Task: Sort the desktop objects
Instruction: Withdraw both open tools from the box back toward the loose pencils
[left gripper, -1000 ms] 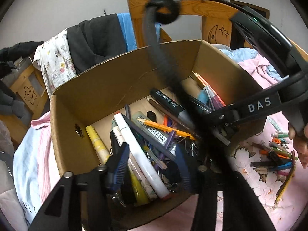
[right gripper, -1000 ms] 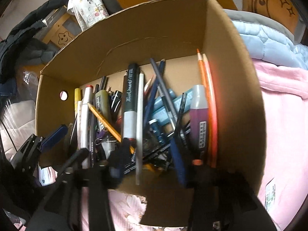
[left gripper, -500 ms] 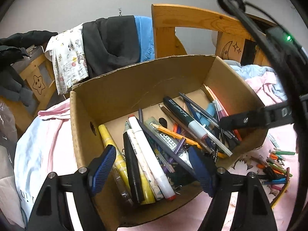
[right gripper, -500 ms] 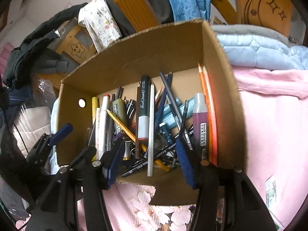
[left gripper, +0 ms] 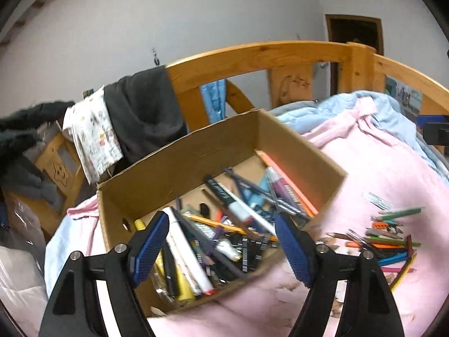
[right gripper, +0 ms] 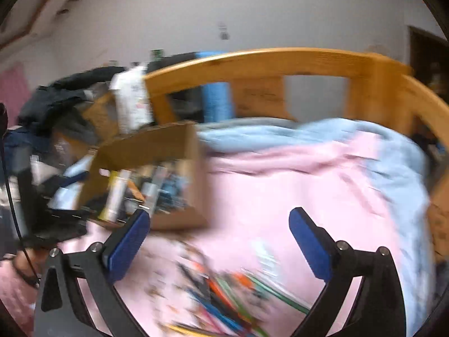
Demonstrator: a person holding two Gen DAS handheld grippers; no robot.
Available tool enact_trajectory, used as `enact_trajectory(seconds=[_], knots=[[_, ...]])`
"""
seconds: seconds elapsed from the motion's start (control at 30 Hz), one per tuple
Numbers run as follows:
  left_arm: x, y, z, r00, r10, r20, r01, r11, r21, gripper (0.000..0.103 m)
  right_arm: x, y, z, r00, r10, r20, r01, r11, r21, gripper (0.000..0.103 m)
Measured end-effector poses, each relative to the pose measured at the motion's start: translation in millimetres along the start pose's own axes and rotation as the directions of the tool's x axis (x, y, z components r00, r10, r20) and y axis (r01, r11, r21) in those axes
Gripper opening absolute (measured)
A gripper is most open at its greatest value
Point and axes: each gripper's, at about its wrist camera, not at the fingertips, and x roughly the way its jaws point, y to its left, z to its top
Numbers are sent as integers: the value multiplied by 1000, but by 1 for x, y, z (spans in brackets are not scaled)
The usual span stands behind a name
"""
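A cardboard box (left gripper: 196, 151) full of pens and markers (left gripper: 241, 210) stands on the pink bedding. My left gripper (left gripper: 221, 221) hovers above the box's near side, open, with nothing between its blue pads. A loose pile of coloured pencils and pens (left gripper: 387, 236) lies on the blanket to the right of the box. In the blurred right wrist view, my right gripper (right gripper: 220, 214) hangs over bare blanket just beyond that pile (right gripper: 224, 289). Its jaws are opening wide and hold nothing. The box (right gripper: 174, 140) sits to its left.
A wooden bed rail (left gripper: 252, 53) runs behind the box, with dark and patterned clothes (left gripper: 140, 112) draped over it. A light blue quilt (right gripper: 308, 134) is bunched at the back right. A hand (right gripper: 25, 261) with the left gripper shows at the left edge.
Both grippers have lifted back from the box. The right one swung to the right, over the blanket and the loose pens, and its jaws spread much wider. The left jaws also widened.
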Motion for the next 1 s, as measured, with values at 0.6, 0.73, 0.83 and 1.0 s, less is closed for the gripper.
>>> enact_trajectory(seconds=[0.6, 0.73, 0.83, 1.0], knots=[[-33, -117, -40, 985, -155, -77, 151, 987, -52, 80, -45, -89, -54, 916, -397, 65, 392, 917, 73, 101], [-38, -128, -52, 967, -245, -75, 239, 968, -76, 80, -38, -92, -57, 959, -283, -6, 282, 954, 104, 100], [-44, -143, -56, 945, -319, -75, 317, 948, -42, 80, -43, -89, -57, 966, -259, -8, 259, 962, 85, 100], [-46, -166, -64, 901, -417, -122, 423, 906, 22, 80, -27, -83, -61, 978, -188, -93, 193, 979, 57, 83]])
